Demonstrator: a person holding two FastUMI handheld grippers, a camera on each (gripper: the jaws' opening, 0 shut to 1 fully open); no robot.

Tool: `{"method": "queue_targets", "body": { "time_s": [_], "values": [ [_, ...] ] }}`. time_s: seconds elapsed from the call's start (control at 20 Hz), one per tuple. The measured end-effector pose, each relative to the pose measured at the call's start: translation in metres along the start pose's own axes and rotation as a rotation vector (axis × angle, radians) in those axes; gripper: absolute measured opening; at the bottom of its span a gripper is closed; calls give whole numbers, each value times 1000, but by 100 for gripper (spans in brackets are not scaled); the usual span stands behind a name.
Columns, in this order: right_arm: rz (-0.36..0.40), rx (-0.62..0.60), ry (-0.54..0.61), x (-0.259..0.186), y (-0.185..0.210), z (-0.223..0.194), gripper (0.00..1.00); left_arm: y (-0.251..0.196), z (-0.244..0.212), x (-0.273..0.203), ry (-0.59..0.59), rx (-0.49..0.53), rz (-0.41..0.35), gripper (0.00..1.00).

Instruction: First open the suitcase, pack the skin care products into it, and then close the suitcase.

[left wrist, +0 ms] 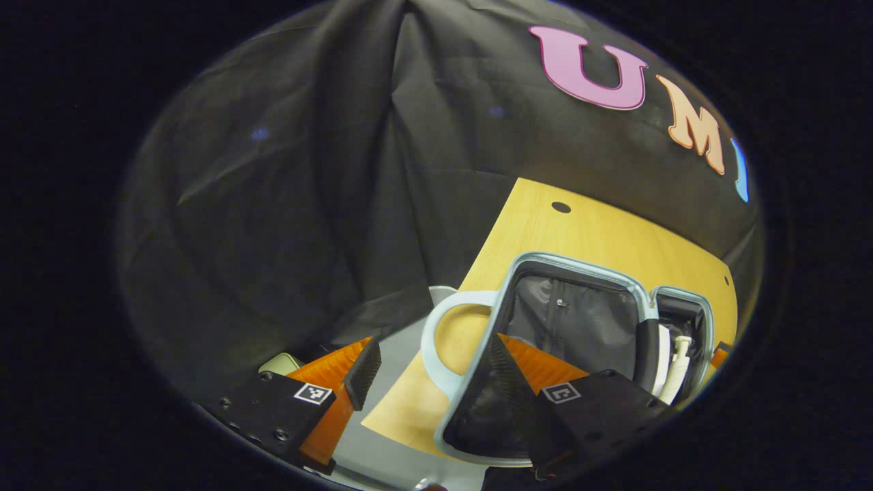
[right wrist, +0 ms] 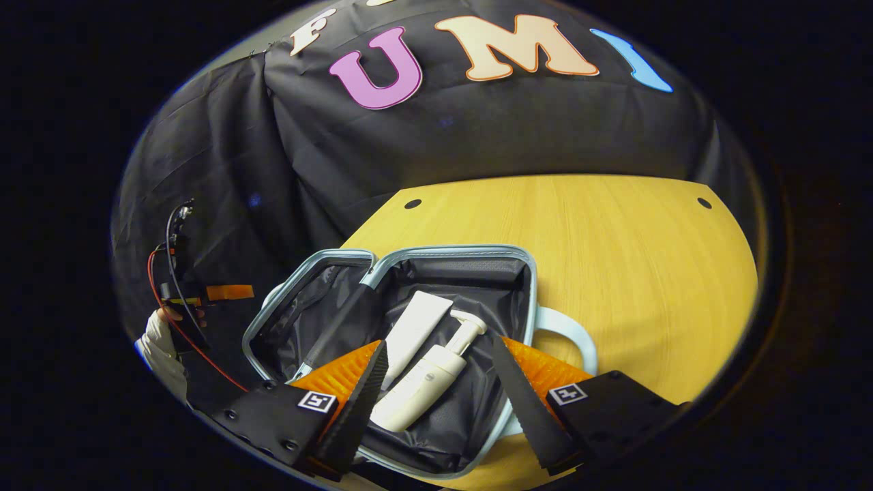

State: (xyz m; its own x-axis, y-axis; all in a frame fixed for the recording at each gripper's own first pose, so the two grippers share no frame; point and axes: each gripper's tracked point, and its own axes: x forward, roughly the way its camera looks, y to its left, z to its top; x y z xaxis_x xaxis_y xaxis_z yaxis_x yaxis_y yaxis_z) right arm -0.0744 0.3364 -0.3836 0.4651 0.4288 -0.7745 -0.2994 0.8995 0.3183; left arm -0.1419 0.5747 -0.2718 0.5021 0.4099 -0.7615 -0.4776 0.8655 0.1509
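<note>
The pale-blue suitcase (right wrist: 464, 249) lies open on the wooden table, both black-lined halves facing up. In its right half lie a white tube (right wrist: 419, 327) and a white pump bottle (right wrist: 430, 375). My right gripper (right wrist: 443, 392) hovers open just over that half, its fingers standing apart either side of the bottle. In the left gripper view the suitcase (left wrist: 580, 266) sits low right, with the pump bottle (left wrist: 678, 368) in its far half. My left gripper (left wrist: 436, 372) is open, straddling the suitcase's near rim and handle (left wrist: 430, 334). It also appears far left in the right gripper view (right wrist: 181, 293), held by a gloved hand (right wrist: 160, 344).
The yellow wooden table (right wrist: 634, 273) has bare room to the right of and behind the suitcase, with small round holes (right wrist: 412, 203) near its back edge. Black cloth walls close in behind and to the left. A pale green object (left wrist: 279, 361) sits low beyond the table edge.
</note>
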Motion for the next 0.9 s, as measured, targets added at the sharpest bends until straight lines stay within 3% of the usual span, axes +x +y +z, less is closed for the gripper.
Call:
{"method": "queue_targets", "body": {
  "time_s": [0.3, 0.5, 0.7, 0.85, 0.9],
  "values": [
    [-75, 14, -14, -9, -23, 8, 97, 22, -16, 62, 145, -55, -15, 95],
    [-118, 18, -23, -14, -37, 13, 97, 22, -35, 86, 252, -76, -69, 90],
    [-136, 22, -13, -12, -40, 12, 97, 3, -48, 103, 319, -85, -139, 75],
    [-139, 13, -18, -11, -40, 12, 97, -5, -47, 101, 342, -74, -149, 17],
    [-141, 7, -21, -11, -41, 13, 97, -6, -42, 98, 329, -71, -155, 16]
  ]
}}
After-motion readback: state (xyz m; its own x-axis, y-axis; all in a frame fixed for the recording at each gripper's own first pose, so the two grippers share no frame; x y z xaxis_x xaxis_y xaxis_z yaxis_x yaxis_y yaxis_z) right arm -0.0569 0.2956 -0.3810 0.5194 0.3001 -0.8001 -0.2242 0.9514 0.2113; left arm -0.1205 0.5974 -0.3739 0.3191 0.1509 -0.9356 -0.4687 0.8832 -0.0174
